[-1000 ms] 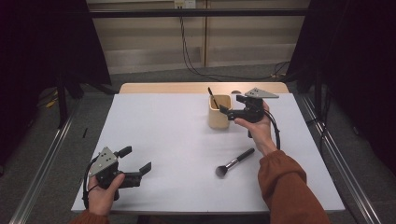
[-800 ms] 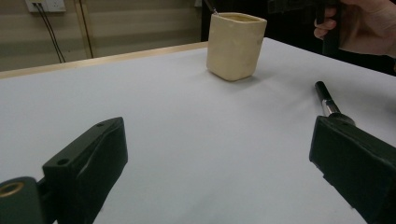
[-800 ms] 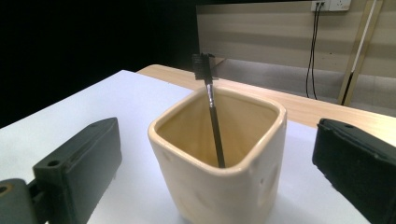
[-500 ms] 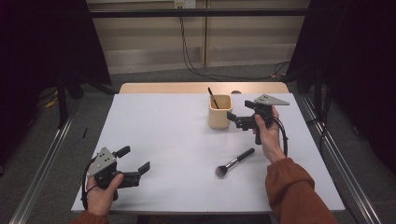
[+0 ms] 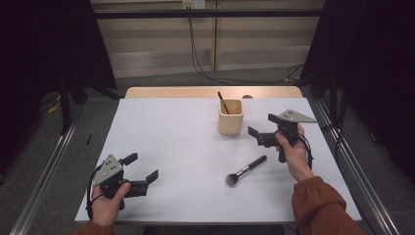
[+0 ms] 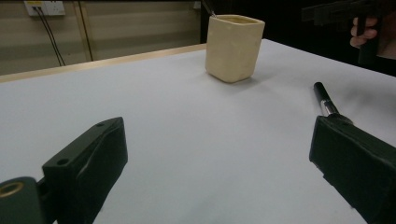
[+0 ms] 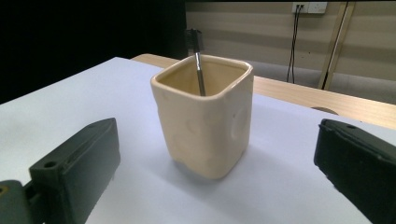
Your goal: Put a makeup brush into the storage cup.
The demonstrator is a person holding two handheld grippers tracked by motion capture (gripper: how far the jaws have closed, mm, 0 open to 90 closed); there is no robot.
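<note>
Presently: cup (image 5: pixel 230 117) with thin brush (image 5: pixel 222 102) just left of right gripper (image 5: pixel 258 136); jaws wide, having just opened, empty, level, hand (image 5: pixel 292 152) gripping beneath.

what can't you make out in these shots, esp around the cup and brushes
- Lower end of the thin brush, right gripper view: hidden inside the cup.
- Head of the makeup brush, left gripper view: behind a black jaw.
- Round mark on the wooden table edge, high view: too small to identify.
</note>
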